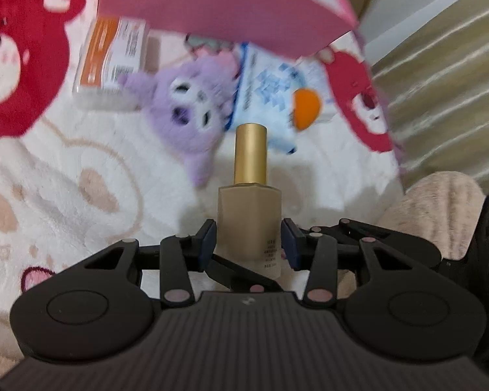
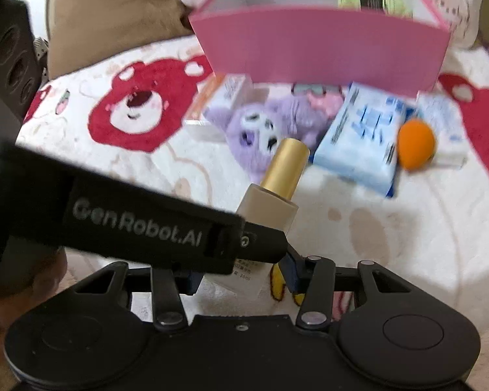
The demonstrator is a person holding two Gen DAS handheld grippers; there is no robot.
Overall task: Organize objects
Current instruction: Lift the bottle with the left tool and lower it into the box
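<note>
Bottle [image 1: 249,224], smooth, rigid, likely breakable glass with a gold cap, sits pinched at its flat body by the left claw [image 1: 249,241]; right claw [image 2: 244,277] flanks its base, contact unclear.

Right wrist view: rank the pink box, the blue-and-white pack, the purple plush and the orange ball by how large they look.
1. pink box, clearly largest
2. blue-and-white pack and purple plush: about alike; the plush is blurred and partly hidden, so I would not rank them
3. orange ball, smallest
</note>
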